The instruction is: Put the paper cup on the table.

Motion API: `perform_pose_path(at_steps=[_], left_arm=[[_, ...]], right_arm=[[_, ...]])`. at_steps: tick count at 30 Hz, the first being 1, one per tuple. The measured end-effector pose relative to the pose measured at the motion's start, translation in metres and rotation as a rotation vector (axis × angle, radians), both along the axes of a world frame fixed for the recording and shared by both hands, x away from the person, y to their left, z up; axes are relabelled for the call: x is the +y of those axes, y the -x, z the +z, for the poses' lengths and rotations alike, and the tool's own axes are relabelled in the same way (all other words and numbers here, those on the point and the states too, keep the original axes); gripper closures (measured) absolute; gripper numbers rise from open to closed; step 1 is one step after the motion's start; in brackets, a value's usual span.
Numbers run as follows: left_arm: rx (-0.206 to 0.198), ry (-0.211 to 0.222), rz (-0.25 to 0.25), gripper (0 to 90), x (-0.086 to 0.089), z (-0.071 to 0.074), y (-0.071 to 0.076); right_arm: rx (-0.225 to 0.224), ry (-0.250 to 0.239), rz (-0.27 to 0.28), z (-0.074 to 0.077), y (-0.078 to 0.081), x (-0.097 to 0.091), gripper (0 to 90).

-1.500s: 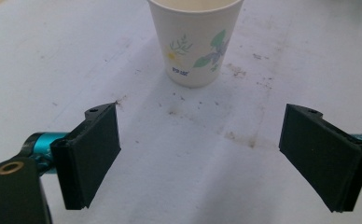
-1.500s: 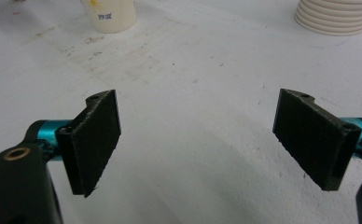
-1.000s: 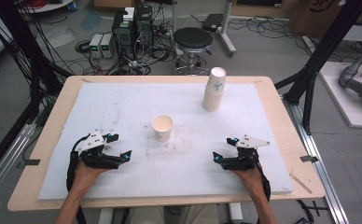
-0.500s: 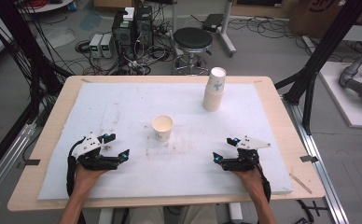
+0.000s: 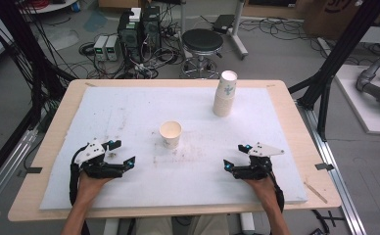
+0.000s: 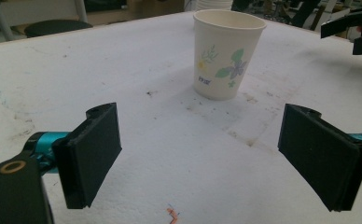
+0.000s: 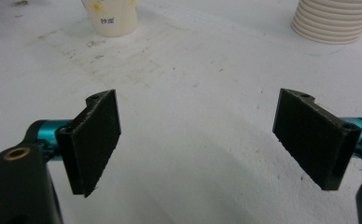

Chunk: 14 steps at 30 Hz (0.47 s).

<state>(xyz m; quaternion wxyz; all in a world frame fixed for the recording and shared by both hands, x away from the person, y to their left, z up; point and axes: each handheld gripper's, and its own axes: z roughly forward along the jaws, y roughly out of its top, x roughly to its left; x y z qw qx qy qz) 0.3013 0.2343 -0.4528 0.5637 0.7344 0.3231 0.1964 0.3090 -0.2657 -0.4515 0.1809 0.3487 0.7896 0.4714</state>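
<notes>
Cables, power boxes and a round black stool [image 5: 203,41] crowded the grey floor beyond the far edge of the wooden table [image 5: 56,122], and a white mat [image 5: 129,107] covered nearly all of its top. Near the mat's front left corner I held my left gripper [image 5: 125,164] low over the mat, its jaws spread wide with nothing but bare, scuffed mat between them; they pointed toward the middle of the mat. Ahead of it, about midway between the mat's left and right edges and a little nearer the front edge than the far one, the single paper cup [image 5: 171,133] stood upright and open-mouthed, its leaf-and-flower print turned toward the left gripper view [image 6: 227,53], well apart from either set of jaws. Farther right and close to the far edge, the stack of paper cups [image 5: 225,94] stood upright as well. Toward the front right corner my right gripper [image 5: 231,165] sat low over the mat, jaws likewise wide apart and empty, aimed inward at the middle.
</notes>
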Motion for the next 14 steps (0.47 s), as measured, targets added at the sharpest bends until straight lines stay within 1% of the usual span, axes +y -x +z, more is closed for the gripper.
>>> perform_pose_path(at_steps=[7, 10, 12, 14], left_arm=[[0.003, -0.003, 0.003, 13.0, -0.0003, 0.0, -0.0001], [0.003, -0.001, 0.005, 13.0, 0.0001, 0.0, -0.0001], [-0.002, 0.009, 0.006, 13.0, 0.0001, -0.0002, 0.0005], [-0.006, 0.007, 0.009, 13.0, 0.0004, -0.0002, 0.0008]], right_arm=[[-0.003, 0.001, 0.005, -0.0002, -0.0006, -0.0005, 15.5], [-0.004, -0.004, -0.001, 0.0, 0.0001, -0.0006, 15.5], [-0.014, 0.0, 0.0, -0.0002, 0.0004, -0.0005, 15.5], [-0.014, 0.003, 0.006, -0.0002, -0.0002, -0.0008, 15.5]])
